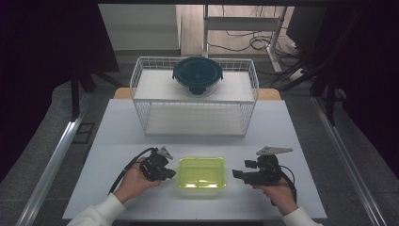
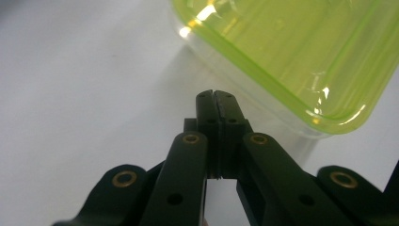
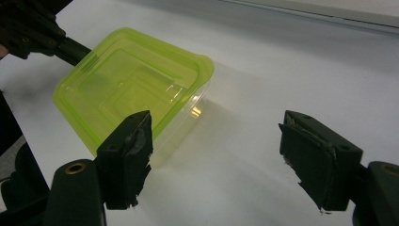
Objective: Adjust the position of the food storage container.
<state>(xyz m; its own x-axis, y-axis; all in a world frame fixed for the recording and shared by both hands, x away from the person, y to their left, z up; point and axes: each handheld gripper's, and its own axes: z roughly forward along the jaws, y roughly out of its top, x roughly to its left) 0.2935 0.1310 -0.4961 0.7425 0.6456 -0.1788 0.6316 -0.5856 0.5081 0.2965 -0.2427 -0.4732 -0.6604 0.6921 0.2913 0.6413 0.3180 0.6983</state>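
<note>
Left gripper (image 2: 216, 96) pinched together just beside yellow-green container (image 1: 201, 172); right gripper (image 3: 216, 160) spread apart near it. Risks shoving container sideways.

Overall lighting is dim and cool. Glare spots mark the green lid (image 2: 301, 56) just beyond the shut left gripper (image 2: 217, 96). Close jaw bases appear soft-focused; surroundings fall dark.
</note>
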